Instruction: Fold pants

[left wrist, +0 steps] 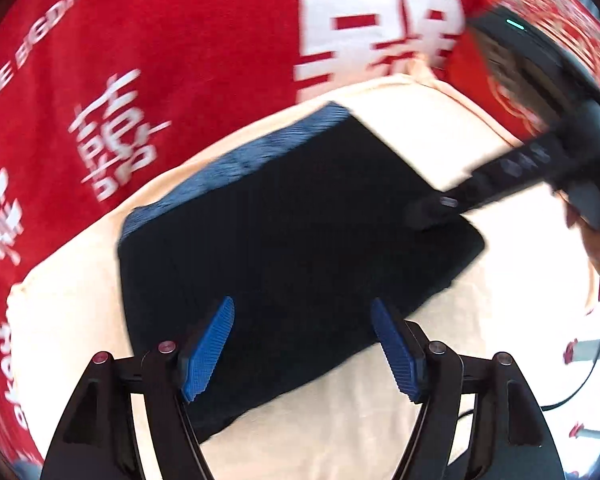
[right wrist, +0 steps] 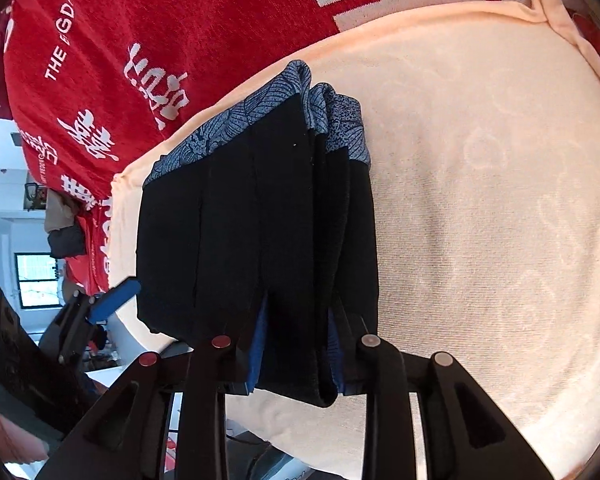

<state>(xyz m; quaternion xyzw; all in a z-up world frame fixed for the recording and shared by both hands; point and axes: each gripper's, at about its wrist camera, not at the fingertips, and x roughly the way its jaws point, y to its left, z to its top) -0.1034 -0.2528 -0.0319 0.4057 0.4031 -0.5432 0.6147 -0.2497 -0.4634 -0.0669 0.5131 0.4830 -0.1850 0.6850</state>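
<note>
The dark pants lie folded into a thick rectangle with a blue leaf-print band along the far edge, on a cream towel. My left gripper is open and empty, its blue pads just above the near edge of the pants. My right gripper is shut on the pants, clamping the folded stack at its near edge. The right gripper also shows in the left wrist view, at the right side of the pants. The left gripper's blue pad shows in the right wrist view.
A red blanket with white lettering lies under and beyond the cream towel. A black cable runs at the right. In the right wrist view a window and room clutter show at the left, beyond the bed's edge.
</note>
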